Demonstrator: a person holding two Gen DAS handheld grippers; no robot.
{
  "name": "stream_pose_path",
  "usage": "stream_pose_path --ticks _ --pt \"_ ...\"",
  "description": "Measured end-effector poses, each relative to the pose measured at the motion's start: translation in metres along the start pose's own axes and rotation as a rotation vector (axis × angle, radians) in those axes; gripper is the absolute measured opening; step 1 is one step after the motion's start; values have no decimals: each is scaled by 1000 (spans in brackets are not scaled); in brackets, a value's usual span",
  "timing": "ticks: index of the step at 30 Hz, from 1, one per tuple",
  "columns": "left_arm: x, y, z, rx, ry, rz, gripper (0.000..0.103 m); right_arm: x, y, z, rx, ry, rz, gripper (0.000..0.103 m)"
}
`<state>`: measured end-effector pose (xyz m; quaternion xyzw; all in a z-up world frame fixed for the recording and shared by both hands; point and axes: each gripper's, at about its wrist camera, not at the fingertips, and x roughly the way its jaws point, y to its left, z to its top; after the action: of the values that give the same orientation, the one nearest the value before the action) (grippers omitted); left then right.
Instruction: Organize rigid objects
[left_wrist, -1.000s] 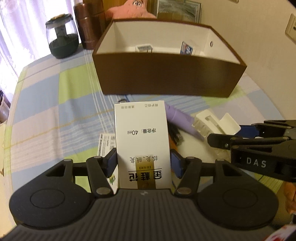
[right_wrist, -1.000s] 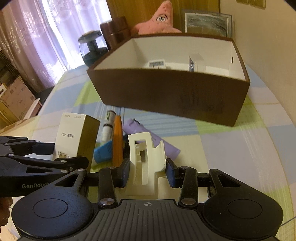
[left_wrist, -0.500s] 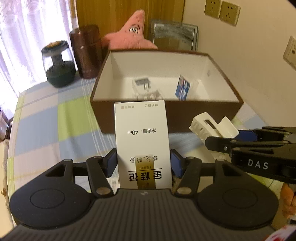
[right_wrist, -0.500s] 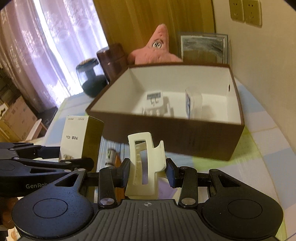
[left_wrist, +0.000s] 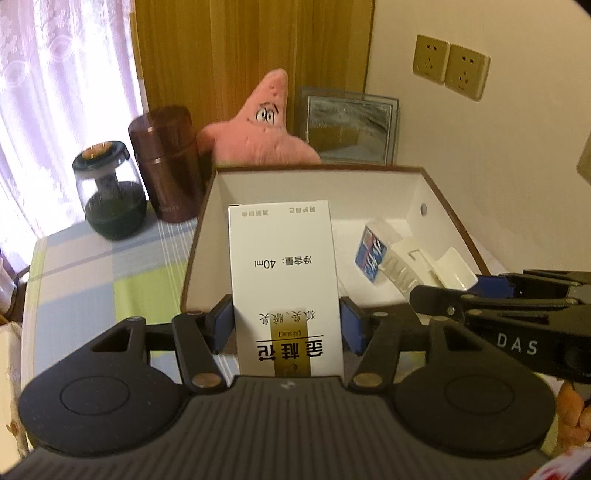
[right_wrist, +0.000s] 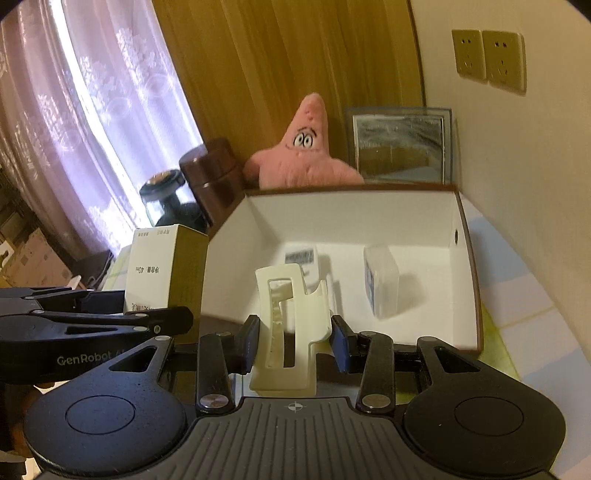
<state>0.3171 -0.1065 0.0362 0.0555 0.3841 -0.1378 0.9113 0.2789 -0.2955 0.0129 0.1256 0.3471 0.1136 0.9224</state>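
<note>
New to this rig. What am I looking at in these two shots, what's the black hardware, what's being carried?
There is no robot arm: a person holds a two-finger claw in each hand, each with a fisheye camera looking forward along its fingers. The black ribbed body at the bottom of each picture is that claw itself.

Left wrist view: the left claw is shut on a white carton with gold print. The black arm entering from the right is the other claw.

Right wrist view: the right claw is shut on a cream hair clip.

Both are raised in front of an open brown box on a checked tablecloth. Inside lie a small white item and a clear case. Behind stand a pink plush star, a brown canister and a framed picture.
</note>
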Motion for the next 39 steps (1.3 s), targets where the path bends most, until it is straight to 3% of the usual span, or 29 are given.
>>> stream_pose_path --ticks 6,20,39 --pt "15 5 26 7 -15 8 56 16 -4 20 14 -15 -8 37" --pt "81 14 73 22 33 26 56 76 -22 46 52 17 -82 37" --pt "169 26 51 42 254 43 57 122 -45 35 98 118 -139 37"
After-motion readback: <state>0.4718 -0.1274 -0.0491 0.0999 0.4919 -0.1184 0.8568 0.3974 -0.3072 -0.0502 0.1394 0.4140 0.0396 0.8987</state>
